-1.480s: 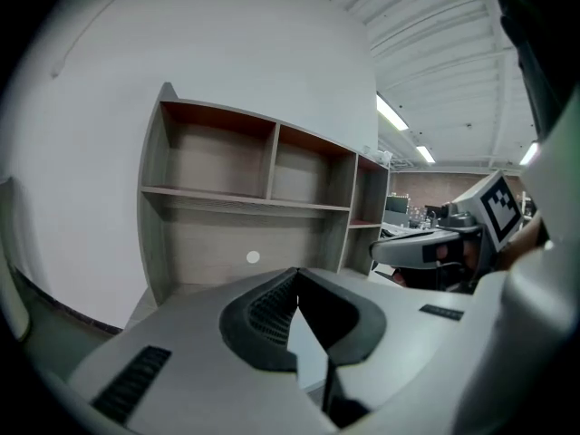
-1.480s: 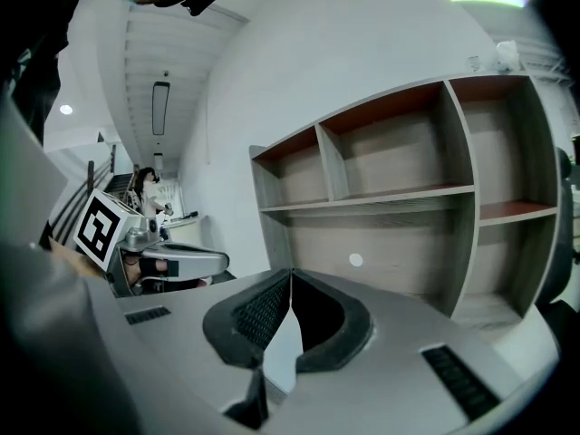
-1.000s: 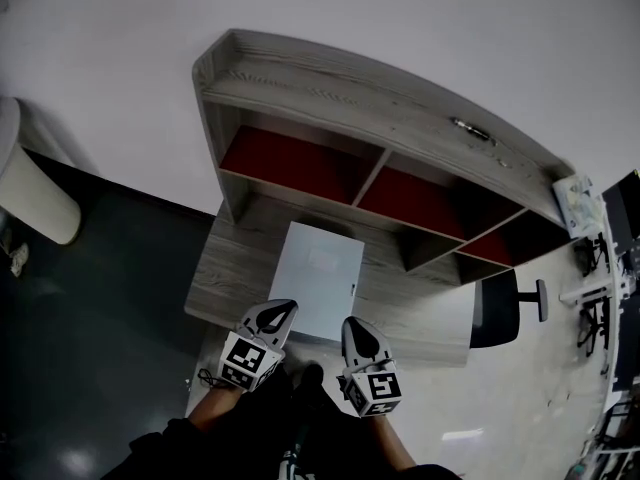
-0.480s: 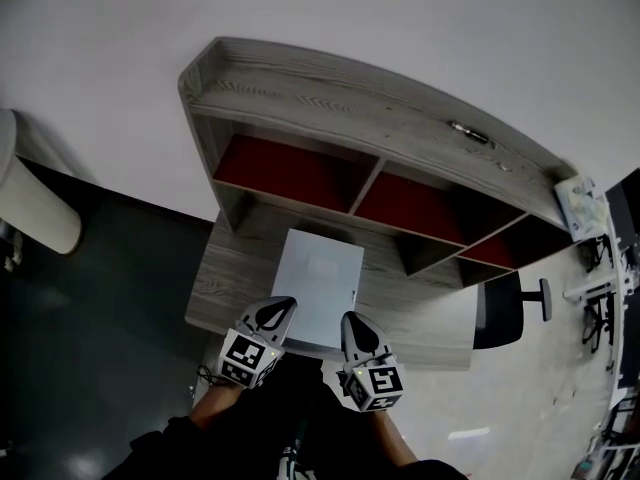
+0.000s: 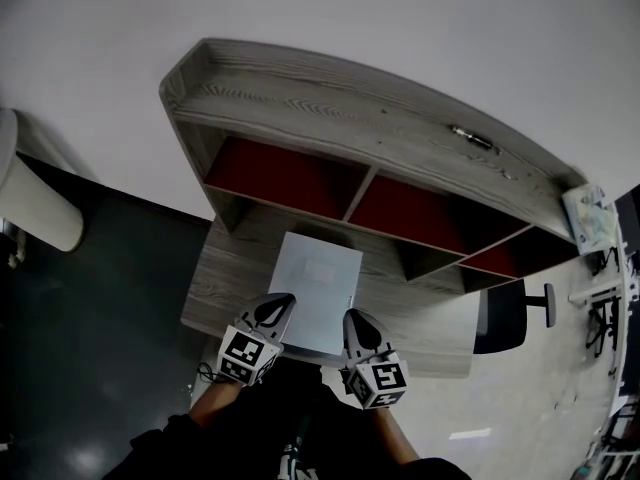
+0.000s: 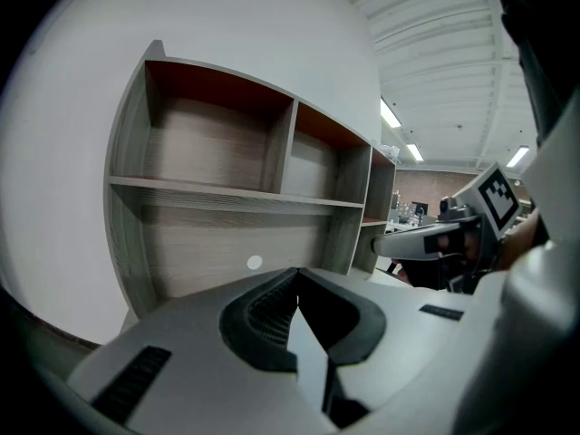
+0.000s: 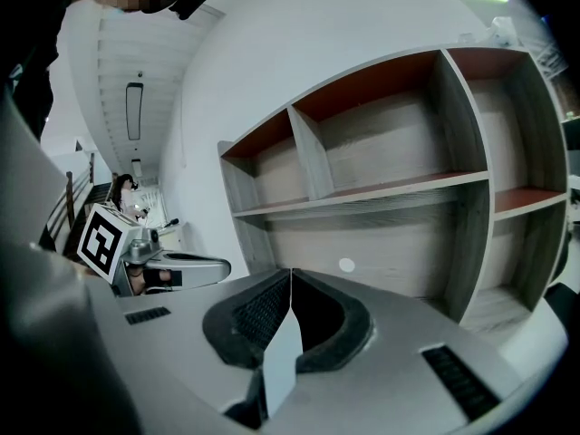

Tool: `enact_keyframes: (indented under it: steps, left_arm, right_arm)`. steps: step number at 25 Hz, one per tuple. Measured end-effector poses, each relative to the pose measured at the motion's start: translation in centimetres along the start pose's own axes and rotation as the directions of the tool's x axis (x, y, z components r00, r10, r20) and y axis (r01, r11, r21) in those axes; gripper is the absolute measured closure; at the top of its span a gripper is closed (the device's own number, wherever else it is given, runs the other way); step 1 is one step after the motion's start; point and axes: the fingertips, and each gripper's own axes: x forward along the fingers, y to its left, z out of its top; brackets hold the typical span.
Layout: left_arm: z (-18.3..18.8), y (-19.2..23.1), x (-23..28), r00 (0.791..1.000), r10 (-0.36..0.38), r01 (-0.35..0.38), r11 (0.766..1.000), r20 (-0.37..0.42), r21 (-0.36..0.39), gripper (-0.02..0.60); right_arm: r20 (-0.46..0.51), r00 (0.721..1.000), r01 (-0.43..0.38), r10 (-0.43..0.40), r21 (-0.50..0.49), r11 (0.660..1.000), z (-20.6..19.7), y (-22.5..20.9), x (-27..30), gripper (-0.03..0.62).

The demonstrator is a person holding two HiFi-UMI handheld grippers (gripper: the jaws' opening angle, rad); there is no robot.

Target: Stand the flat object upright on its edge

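The flat object (image 5: 315, 288), a pale grey-white rectangular board, lies flat on the wooden desk (image 5: 225, 268) in front of the shelf unit. My left gripper (image 5: 281, 301) hovers over its near left corner and my right gripper (image 5: 355, 317) over its near right corner. Both are shut, side by side, pointing toward the shelves. In the left gripper view the jaws (image 6: 297, 275) meet at the tip, with a pale sliver showing in the gap behind them. The right gripper view shows the same (image 7: 291, 275). Nothing is visibly held.
A grey wooden shelf unit (image 5: 350, 118) with red-backed compartments (image 5: 280, 173) stands at the back of the desk. A small metal item (image 5: 472, 136) lies on its top. A dark office chair (image 5: 505, 313) stands to the right, a white rounded object (image 5: 30, 198) to the left.
Both grippers have edged forward together toward the shelves, staying shut. The flat object has not moved on the desk.
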Motion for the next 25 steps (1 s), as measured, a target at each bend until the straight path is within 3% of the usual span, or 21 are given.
enact_keyframes:
  steps: [14,19,25]
  left_arm:
    - [-1.7,1.9,2.7,0.998,-0.002,0.001,1.000,-0.070,-0.009,0.560]
    - [-2.5,3.3,3.5,0.995,-0.013,0.010,1.000,-0.101,-0.028,0.487]
    - [-4.7,4.2,4.9,0.982,-0.074,0.062,0.996,-0.173,-0.069,0.381]
  right_arm:
    - [-0.072,0.997,0.031,-0.028,0.040,0.999,-2.1,-3.9,2.3,0.559]
    - [-0.109,0.994,0.034,-0.026,0.071,0.997,-3.4,-5.0,3.3,0.555]
    - [-0.158,0.987,0.054,-0.033,0.133,0.990,-5.4,-6.6,4.4,0.431]
